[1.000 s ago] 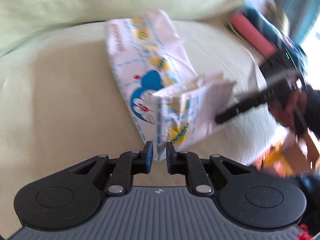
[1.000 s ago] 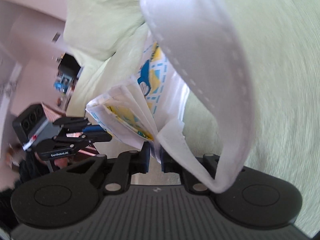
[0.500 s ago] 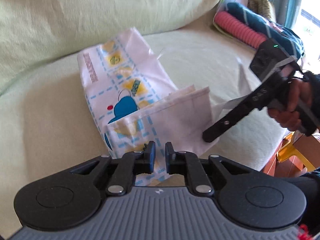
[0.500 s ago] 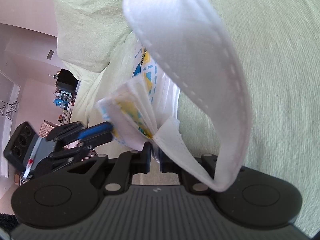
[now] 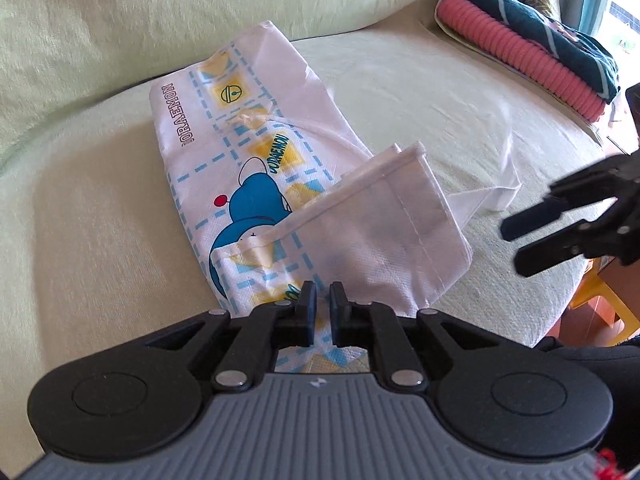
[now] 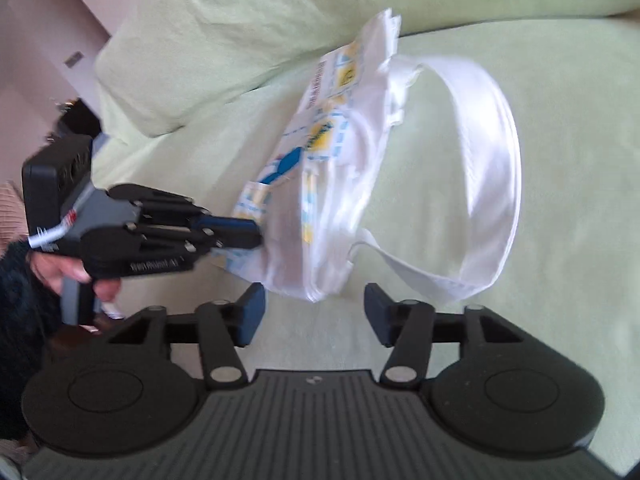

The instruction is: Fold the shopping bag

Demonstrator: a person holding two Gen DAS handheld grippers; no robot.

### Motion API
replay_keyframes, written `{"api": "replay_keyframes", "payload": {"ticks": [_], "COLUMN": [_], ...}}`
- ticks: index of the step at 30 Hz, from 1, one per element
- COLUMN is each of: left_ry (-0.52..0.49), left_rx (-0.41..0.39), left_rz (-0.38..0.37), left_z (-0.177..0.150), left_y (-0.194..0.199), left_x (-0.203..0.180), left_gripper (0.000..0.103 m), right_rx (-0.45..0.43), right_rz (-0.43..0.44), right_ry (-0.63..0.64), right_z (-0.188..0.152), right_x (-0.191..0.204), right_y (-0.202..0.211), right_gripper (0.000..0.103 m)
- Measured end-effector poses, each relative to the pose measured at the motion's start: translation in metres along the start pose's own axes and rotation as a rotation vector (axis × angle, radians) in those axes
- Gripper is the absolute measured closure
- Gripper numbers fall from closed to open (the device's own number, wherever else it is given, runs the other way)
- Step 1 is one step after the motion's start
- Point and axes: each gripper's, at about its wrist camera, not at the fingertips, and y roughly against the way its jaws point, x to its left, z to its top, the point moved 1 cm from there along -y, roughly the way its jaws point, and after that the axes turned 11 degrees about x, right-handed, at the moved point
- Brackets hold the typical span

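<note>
Surroundings first. 1 stack of folded cloth (image 5: pixel 532 36) at 1 o'clock in left wrist view: pink ribbed piece under a dark teal one, resting at far corner of the seat, well apart from the bag. 1 big pale-green cushion (image 5: pixel 192 12) runs along 12 o'clock, its lower edge just beside the bag's far end. Something orange/yellow past the seat edge at 4 o'clock, too cut off to ID. Nothing lies between the grippers and the bag.

Count: 1 shopping bag (image 5: pixel 288 200), 2 grippers, 1 hand (image 6: pixel 76 276) seen w/ dark fuzzy sleeve at 9 o'clock in right wrist view.

Bag: white w/ blue-yellow cartoon print, lying on the seat centre, near end folded back over itself so plain white underside faces up. 1 white handle loop (image 6: pixel 492 184) stands out to 2 o'clock in right wrist view; that view is blurred.

Left gripper (image 5: pixel 322 312): fingers drawn nearly together, pinching the bag's near edge at 6 o'clock; fabric passes between the pads.

Right gripper (image 6: pixel 314 312): fingers spread wide, nothing between them, bag's folded corner just beyond the tips. In left wrist view it sits at 3 o'clock, near but apart from the fold.

Surface: pale-green textured sofa seat (image 5: pixel 96 232). Room: pinkish wall (image 6: pixel 48 32) at 10 o'clock, bright window light at far 2 o'clock.
</note>
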Motion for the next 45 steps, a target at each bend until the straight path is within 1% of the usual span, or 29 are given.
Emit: {"api": "replay_keyframes", "payload": {"ticks": [1, 2, 4, 6, 7, 8, 9, 10, 11, 17, 21, 22, 23, 25, 27, 28, 30, 31, 32, 33, 35, 36, 37, 39, 40, 41, 43, 45], "left_ry": [0.000, -0.001, 0.001, 0.001, 0.000, 0.001, 0.002, 0.001, -0.001, -0.003, -0.001, 0.001, 0.003, -0.011, -0.026, -0.037, -0.092, -0.118, -0.161, -0.193, -0.269, -0.308, -0.327, -0.317, -0.298, -0.282, -0.271, -0.284], "left_rx": [0.000, 0.000, 0.000, 0.000, 0.000, 0.003, 0.007, 0.013, 0.018, 0.022, 0.004, -0.002, -0.007, -0.007, -0.005, -0.018, -0.088, -0.120, -0.167, -0.191, -0.203, -0.179, -0.144, -0.070, -0.012, 0.025, 0.006, -0.008], "left_rz": [0.000, 0.000, 0.001, 0.002, 0.003, 0.003, 0.004, 0.006, 0.009, 0.014, 0.008, 0.004, -0.003, -0.007, -0.001, 0.010, 0.039, 0.036, 0.026, 0.018, 0.011, 0.017, 0.039, 0.092, 0.128, 0.149, 0.125, 0.127], "left_z": [0.000, 0.000, 0.000, 0.001, 0.001, 0.001, 0.002, 0.004, 0.005, 0.010, 0.002, 0.001, -0.001, -0.004, -0.005, -0.005, -0.003, 0.000, 0.005, 0.009, 0.018, 0.022, 0.027, 0.033, 0.033, 0.032, 0.029, 0.025], "left_y": [0.000, 0.000, 0.001, 0.000, 0.000, 0.000, 0.000, 0.000, -0.001, -0.004, 0.004, 0.005, 0.006, 0.010, 0.016, 0.024, 0.045, 0.052, 0.061, 0.064, 0.058, 0.050, 0.039, 0.016, 0.000, -0.011, -0.012, -0.013], "left_x": [-0.001, -0.001, -0.001, -0.001, -0.002, -0.001, -0.001, -0.002, -0.002, -0.001, -0.006, -0.007, -0.007, -0.009, -0.010, -0.012, -0.020, -0.024, -0.032, -0.038, -0.051, -0.058, -0.061, -0.058, -0.053, -0.048, -0.047, -0.051], "left_gripper": [0.091, 0.091, 0.091, 0.091, 0.091, 0.091, 0.091, 0.091, 0.091, 0.091, 0.091, 0.091, 0.091, 0.091, 0.093, 0.093, 0.093, 0.093, 0.093, 0.093, 0.092, 0.089, 0.089, 0.091, 0.091, 0.094, 0.094, 0.094], "right_rx": [-0.022, -0.061, -0.138, -0.206, -0.236, -0.264, -0.294, -0.299, -0.303, -0.318, -0.319, -0.309, -0.281, -0.231, -0.245, -0.248, -0.251, -0.252, -0.255, -0.257, -0.260, -0.261, -0.269, -0.282, -0.280, -0.278, -0.274, -0.274], "right_rz": [0.004, 0.049, 0.105, 0.229, 0.248, 0.266, 0.284, 0.261, 0.236, 0.089, -0.011, -0.024, -0.052, -0.119, -0.137, -0.158, -0.195, -0.219, -0.243, -0.264, -0.307, -0.328, -0.349, -0.381, -0.387, -0.392, -0.397, -0.395], "right_ry": [-0.062, -0.231, -0.428, -0.676, -0.729, -0.780, -0.830, -0.745, -0.656, -0.126, 0.228, 0.243, 0.267, 0.276, 0.320, 0.363, 0.438, 0.486, 0.536, 0.580, 0.667, 0.711, 0.755, 0.830, 0.853, 0.876, 0.903, 0.902], "right_z": [-0.006, -0.014, -0.024, -0.030, -0.029, -0.027, -0.026, -0.020, -0.015, 0.019, 0.041, 0.042, 0.043, 0.039, 0.035, 0.033, 0.028, 0.025, 0.023, 0.021, 0.018, 0.017, 0.013, 0.008, 0.006, 0.004, 0.001, -0.001], "right_x": [-0.013, -0.033, -0.060, -0.087, -0.091, -0.095, -0.099, -0.085, -0.071, 0.015, 0.072, 0.078, 0.081, 0.075, 0.070, 0.072, 0.079, 0.083, 0.087, 0.091, 0.100, 0.104, 0.106, 0.107, 0.107, 0.107, 0.106, 0.103], "right_y": [0.009, 0.017, 0.025, 0.019, 0.016, 0.012, 0.009, 0.006, 0.002, -0.019, -0.033, -0.039, -0.053, -0.074, -0.079, -0.080, -0.082, -0.084, -0.086, -0.089, -0.095, -0.098, -0.099, -0.100, -0.100, -0.100, -0.097, -0.092], "right_gripper": [0.054, 0.054, 0.048, 0.048, 0.048, 0.058, 0.090, 0.099, 0.101, 0.101, 0.101, 0.101, 0.101, 0.101, 0.102, 0.102, 0.102, 0.102, 0.102, 0.101, 0.101, 0.100, 0.100, 0.100, 0.099, 0.099, 0.098, 0.098]}}
